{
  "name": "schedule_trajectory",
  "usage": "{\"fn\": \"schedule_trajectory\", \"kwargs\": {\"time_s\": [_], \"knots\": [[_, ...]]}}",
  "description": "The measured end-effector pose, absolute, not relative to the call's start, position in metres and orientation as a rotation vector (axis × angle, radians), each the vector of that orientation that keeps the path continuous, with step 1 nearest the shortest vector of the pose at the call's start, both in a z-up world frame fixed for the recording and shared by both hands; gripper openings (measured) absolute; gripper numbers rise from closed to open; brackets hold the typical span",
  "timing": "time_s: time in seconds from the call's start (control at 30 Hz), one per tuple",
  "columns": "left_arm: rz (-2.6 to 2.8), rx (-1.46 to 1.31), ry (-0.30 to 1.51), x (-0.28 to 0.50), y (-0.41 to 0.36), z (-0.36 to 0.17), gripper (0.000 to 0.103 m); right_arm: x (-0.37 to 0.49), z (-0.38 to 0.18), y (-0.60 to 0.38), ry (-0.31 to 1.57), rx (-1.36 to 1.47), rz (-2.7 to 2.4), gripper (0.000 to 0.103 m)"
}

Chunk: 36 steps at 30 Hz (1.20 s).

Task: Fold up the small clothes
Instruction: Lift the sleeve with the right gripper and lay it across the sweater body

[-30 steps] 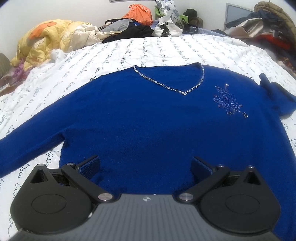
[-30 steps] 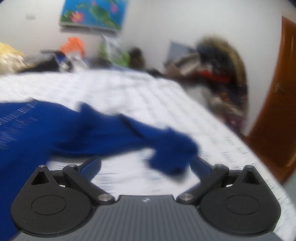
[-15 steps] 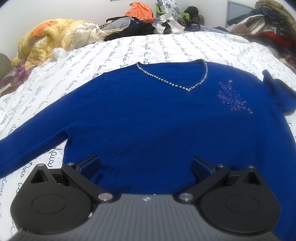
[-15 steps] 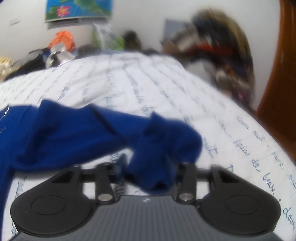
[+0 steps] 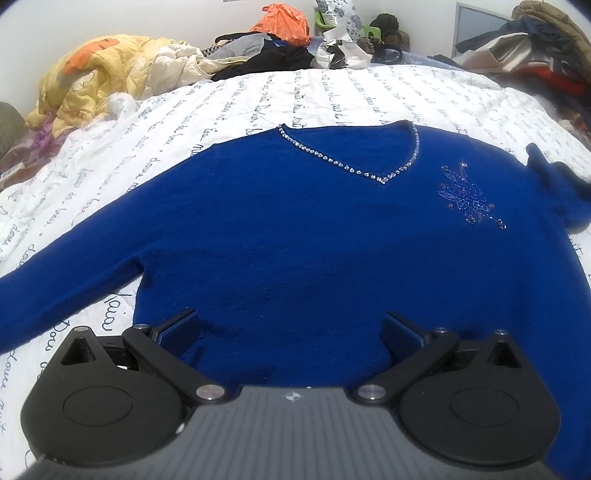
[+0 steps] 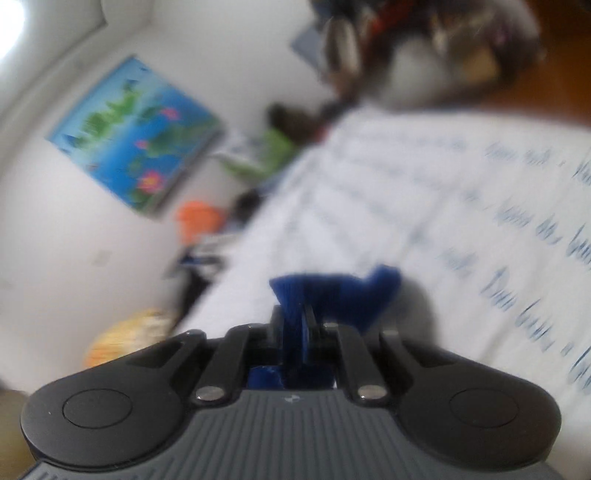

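White bedspread (image 5: 332, 96) with dark handwriting print covers the bed. Far left edge: yellow blanket (image 5: 92, 70) bunched up; beside it, along the wall, an orange bag (image 5: 282, 20) among loose clothes. Blue sweater (image 5: 314, 236) lies flat, front up, beaded V-neck toward the wall, one sleeve stretched out to the left, beaded flower on the chest at right. Left gripper (image 5: 291, 328) over the sweater's hem, jaws spread wide, nothing between them. Right wrist view blurred and tilted: pond picture (image 6: 136, 136) on the white wall. Right gripper (image 6: 295, 328) pressed together, pinching a fold of blue sleeve (image 6: 351, 291) above the bedspread.
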State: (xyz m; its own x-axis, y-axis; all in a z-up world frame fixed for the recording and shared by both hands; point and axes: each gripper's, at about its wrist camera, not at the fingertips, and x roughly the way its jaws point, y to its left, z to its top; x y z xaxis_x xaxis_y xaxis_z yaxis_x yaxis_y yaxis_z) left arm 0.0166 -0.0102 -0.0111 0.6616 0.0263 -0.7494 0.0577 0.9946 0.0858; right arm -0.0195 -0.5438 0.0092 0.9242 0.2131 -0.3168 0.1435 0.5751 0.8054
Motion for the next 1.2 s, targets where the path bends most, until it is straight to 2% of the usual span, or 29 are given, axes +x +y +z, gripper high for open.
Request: {"fn": "schedule_trajectory", "kwargs": {"time_s": [0.13, 0.37, 0.67, 0.9, 1.2], "knots": [[-0.018, 0.096, 0.848, 0.016, -0.006, -0.009, 0.103, -0.033, 0.022, -0.519, 0.395, 1.049, 0.184, 0.008], [0.013, 0.072, 0.842, 0.017, 0.008, -0.005, 0.103, -0.014, 0.012, -0.451, 0.491, 1.162, 0.404, 0.008], [0.051, 0.019, 0.849, 0.017, 0.03, -0.005, 0.103, 0.061, 0.021, -0.368, 0.55, 1.205, 0.646, 0.008], [0.065, 0.022, 0.85, 0.015, 0.036, -0.006, 0.103, 0.138, -0.009, -0.293, 0.69, 1.244, 0.72, 0.008], [0.092, -0.005, 0.872, 0.017, 0.048, -0.012, 0.103, 0.191, -0.037, -0.207, 0.855, 1.214, 0.764, 0.008]]}}
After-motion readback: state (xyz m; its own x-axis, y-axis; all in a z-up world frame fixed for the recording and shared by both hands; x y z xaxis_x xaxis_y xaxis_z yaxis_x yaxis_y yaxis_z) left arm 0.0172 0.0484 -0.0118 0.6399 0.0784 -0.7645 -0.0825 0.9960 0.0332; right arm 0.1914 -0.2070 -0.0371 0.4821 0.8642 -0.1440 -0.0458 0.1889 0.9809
